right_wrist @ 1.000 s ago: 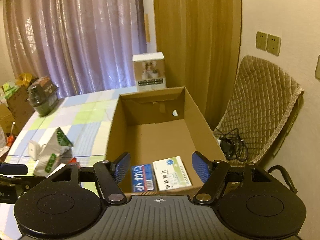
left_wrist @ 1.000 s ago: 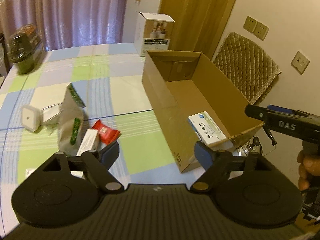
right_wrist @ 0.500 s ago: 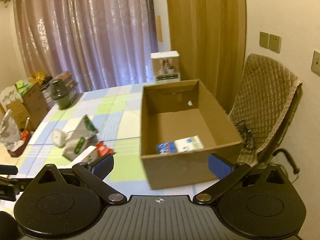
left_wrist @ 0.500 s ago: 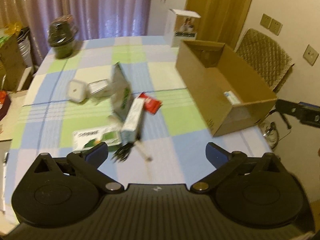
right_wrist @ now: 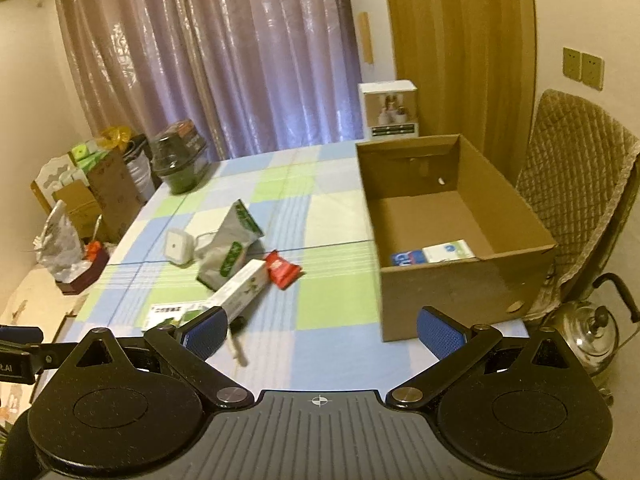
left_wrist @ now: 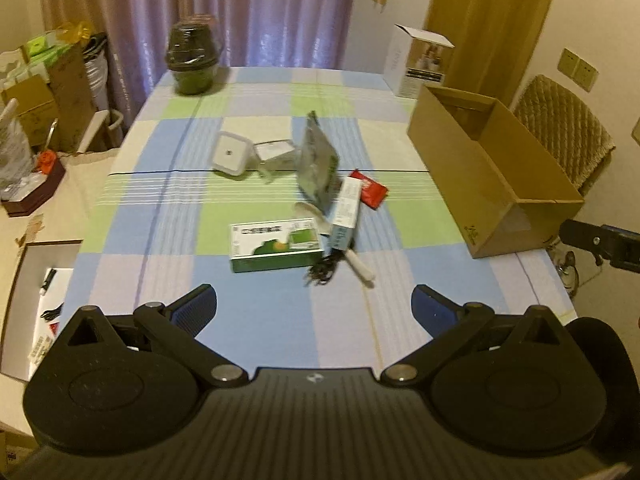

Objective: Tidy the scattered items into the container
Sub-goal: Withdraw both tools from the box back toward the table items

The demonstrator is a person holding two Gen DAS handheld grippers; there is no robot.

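A: Our left gripper (left_wrist: 314, 306) and right gripper (right_wrist: 322, 330) hang with fingers spread wide, nothing held. Nearest lies the green-and-white box (left_wrist: 276, 245), then the slim carton (left_wrist: 345, 213), red packet (left_wrist: 370, 193) and grey pouch (left_wrist: 318, 168) on the table (left_wrist: 192, 224).

B: Farther right, the cardboard box (right_wrist: 460, 276) holds only two flat packs (right_wrist: 434, 254) — most is left. A second ago we hung close over the box; now we've pulled back over the near edge — more clutter shows
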